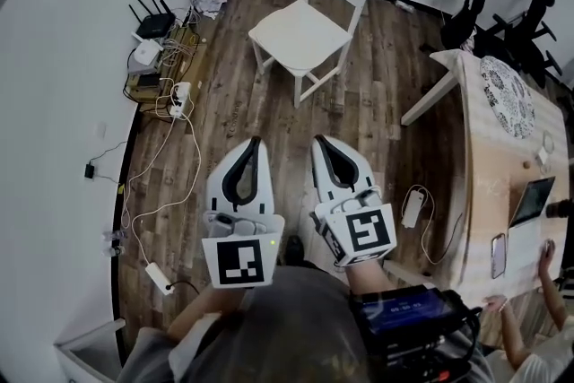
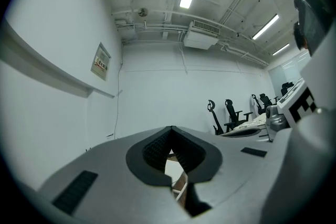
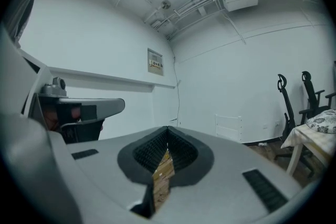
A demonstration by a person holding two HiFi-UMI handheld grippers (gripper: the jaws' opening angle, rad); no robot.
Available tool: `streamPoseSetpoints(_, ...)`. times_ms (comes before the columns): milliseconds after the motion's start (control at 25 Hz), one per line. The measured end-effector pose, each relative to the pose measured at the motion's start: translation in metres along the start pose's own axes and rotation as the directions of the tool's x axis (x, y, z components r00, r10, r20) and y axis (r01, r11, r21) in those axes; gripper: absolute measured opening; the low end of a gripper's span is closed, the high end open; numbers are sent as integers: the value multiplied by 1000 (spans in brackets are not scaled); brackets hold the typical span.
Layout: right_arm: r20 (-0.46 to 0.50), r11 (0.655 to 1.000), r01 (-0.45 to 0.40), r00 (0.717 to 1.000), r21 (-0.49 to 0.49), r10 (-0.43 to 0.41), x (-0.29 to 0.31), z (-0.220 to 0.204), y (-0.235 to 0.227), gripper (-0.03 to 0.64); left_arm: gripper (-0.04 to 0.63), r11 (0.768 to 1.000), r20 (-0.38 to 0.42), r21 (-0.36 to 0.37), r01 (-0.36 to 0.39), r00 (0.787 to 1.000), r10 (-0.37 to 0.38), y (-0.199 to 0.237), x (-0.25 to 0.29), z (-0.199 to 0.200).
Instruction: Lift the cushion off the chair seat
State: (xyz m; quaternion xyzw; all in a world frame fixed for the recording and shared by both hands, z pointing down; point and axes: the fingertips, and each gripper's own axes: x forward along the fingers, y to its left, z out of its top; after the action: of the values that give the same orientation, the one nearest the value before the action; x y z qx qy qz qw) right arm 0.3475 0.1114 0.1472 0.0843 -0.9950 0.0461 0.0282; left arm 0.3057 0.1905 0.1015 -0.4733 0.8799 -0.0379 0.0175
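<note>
A white wooden chair (image 1: 309, 22) stands on the plank floor at the far end of the room, seen in the head view. Its seat (image 1: 299, 36) looks white and flat; I cannot tell a cushion apart from the seat. My left gripper (image 1: 255, 143) and right gripper (image 1: 320, 141) are held side by side and level, pointing toward the chair and well short of it. In the left gripper view the left gripper (image 2: 171, 131) is shut with nothing between its tips. The right gripper (image 3: 168, 131) is likewise shut and empty.
A router (image 1: 154, 22), boxes and loose cables (image 1: 170, 157) lie along the left wall. A wooden table (image 1: 502, 166) with a tablet and a patterned round mat stands at the right. Black office chairs (image 1: 502, 13) stand at the back right.
</note>
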Motion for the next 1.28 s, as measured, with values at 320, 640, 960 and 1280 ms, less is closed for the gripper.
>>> streamPoseSetpoints(320, -14, 1000, -16, 1000, -4, 16, 52, -6, -8, 8, 6, 1000, -6, 1, -31, 999, 31, 35, 36, -12)
streamPoseSetpoints(640, -24, 1000, 3, 1000, -5, -3, 125, -5, -17, 8, 6, 1000, -12, -12, -15, 1000, 15, 83, 95, -20)
streamPoseSetpoints(960, -53, 999, 30, 998, -15, -31, 208, -5, -18, 8, 6, 999, -26, -51, 9, 1000, -11, 143, 157, -31)
streamPoseSetpoints(1280, -35, 997, 41, 998, -60, -43, 271, 12, -13, 8, 6, 998, 18, -67, 14, 1000, -13, 198, 202, -23)
